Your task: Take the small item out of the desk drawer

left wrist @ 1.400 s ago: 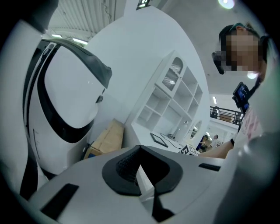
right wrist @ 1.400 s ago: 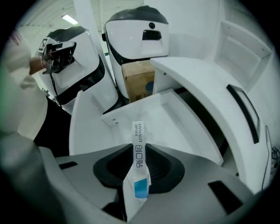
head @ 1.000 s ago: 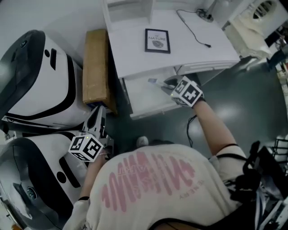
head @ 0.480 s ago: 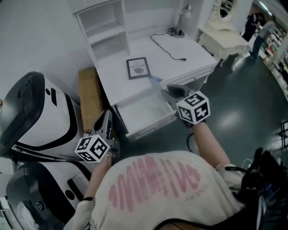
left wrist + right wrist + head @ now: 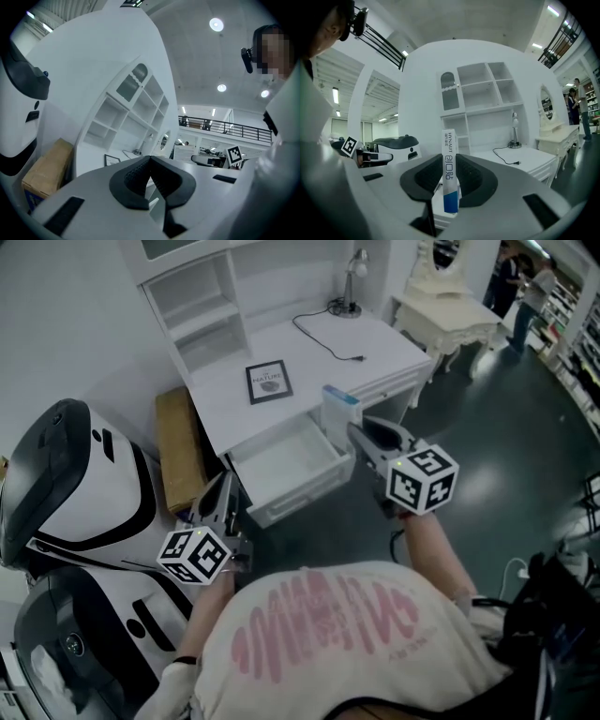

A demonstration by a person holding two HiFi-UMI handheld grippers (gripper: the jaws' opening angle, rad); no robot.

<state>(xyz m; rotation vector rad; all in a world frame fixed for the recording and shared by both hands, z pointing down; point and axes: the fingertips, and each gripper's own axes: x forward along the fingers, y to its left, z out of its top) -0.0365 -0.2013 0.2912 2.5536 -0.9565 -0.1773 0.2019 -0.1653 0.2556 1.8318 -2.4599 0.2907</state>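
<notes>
The open drawer (image 5: 281,460) offers free room inside. A cardboard box (image 5: 174,442) blocks its 9 o'clock side, and bare floor (image 5: 487,456) lies at 3 o'clock.

Left gripper (image 5: 223,491): is hanging low at the person's left side and pointing forward; its jaws are meeting tip to tip with nothing between them.
Right gripper (image 5: 364,435): is reaching out in front, higher than the left; its jaws are pressing on both sides of a small box (image 5: 338,412) that is standing upright.
Right arm (image 5: 427,545): is stretching forward, forearm bare.
Left arm (image 5: 194,620): is bending in close beside the torso.
</notes>
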